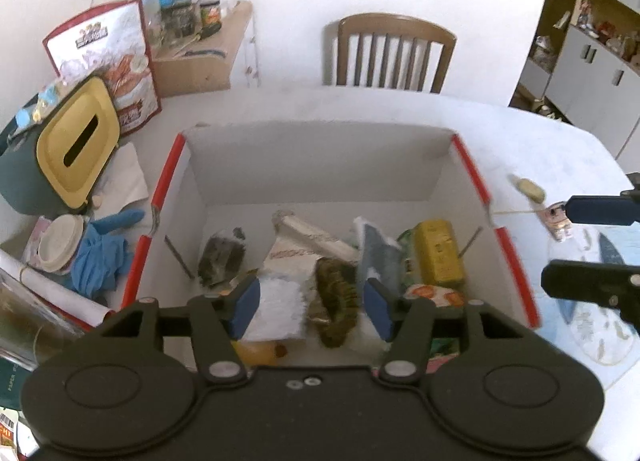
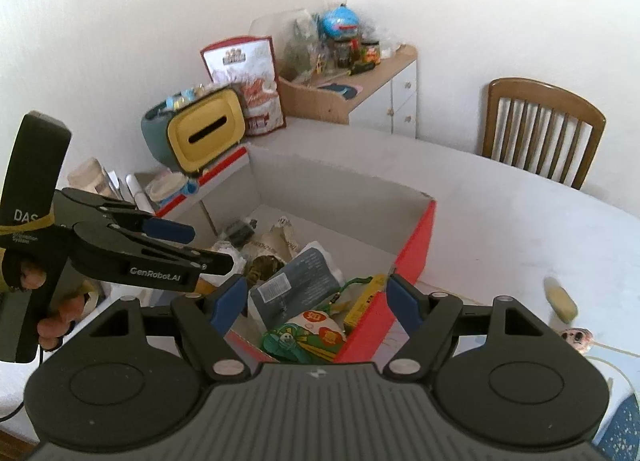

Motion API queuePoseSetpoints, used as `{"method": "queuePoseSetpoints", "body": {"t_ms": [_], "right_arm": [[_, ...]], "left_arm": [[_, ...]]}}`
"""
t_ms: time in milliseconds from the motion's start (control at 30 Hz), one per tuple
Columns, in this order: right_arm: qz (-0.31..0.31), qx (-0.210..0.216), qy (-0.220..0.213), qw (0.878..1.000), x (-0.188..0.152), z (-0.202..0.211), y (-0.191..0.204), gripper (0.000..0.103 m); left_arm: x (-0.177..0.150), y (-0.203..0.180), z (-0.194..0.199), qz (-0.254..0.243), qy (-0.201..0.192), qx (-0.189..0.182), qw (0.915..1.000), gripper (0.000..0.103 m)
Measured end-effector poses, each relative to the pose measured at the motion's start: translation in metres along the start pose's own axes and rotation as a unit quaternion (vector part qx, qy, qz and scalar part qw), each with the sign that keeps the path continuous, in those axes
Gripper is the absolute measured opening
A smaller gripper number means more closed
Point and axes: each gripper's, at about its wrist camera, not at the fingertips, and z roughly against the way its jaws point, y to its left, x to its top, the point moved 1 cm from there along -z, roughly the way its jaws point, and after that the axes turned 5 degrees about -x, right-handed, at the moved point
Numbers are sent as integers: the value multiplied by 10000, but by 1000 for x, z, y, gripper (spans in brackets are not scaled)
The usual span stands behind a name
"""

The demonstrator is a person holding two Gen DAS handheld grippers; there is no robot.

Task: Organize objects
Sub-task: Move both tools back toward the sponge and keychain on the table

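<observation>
My left tongs [image 1: 311, 307] hang wide and empty over the box [image 1: 320, 153] in the middle of the counter [image 1: 400, 105], above its heap of packets and a yellow bar [image 1: 439, 253]; my right tongs [image 2: 316, 303] gape wide and empty over the box's right rim; a small yellow piece [image 2: 562, 299] lies on the counter beside the box, toward the right edge.
</observation>
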Motion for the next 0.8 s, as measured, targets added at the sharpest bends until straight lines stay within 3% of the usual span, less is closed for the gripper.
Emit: {"method": "queuePoseSetpoints", "body": {"t_ms": [300,433,533,733,800], "right_arm": [[-308,-109,-251,9991,-13,38,-26,77],[-312,-209,-338,9987,-26,56,-40,84],[-298,-404,-374,9980,-37,67,-53,84],[-559,-777,-298,9950,-59,75,-89,84],[-621,-893,-274,9937,-66,76,-101,84]], "left_arm": [[5,-36,24,-235,-297,-286,9989,63],[7,-58,30,-394,-423,-369,9976,84],[9,-75,31,-535,-462,-461,9964,85],[16,-108,25,-633,-535,-634,9945,101],[20,-120,20,-640,-570,-654,9942,102]]}}
